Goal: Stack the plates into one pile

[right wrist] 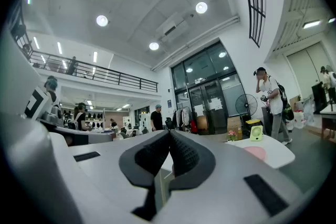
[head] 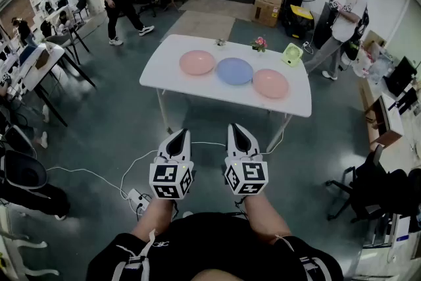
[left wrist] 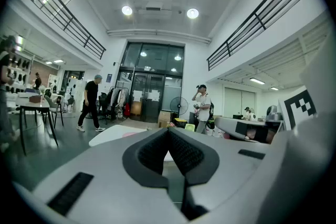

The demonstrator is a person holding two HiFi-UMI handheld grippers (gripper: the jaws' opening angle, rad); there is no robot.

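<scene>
You are holding the left tool (head: 179, 136) and right tool (head: 239, 133) pressed together and empty at lower centre, well short of the bench (head: 163, 73) at upper middle, where the left pink plate (head: 197, 62), blue plate (head: 235, 71) and right pink plate (head: 271, 83) are lying side by side, none stacked yet.

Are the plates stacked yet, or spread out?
Spread out: the left pink plate, blue plate and right pink plate lie side by side on the table, none stacked.

Probably an open-plan office or lab; desks (head: 38, 68), office chairs (head: 360, 193), mezzanine railings (left wrist: 257, 21)
</scene>
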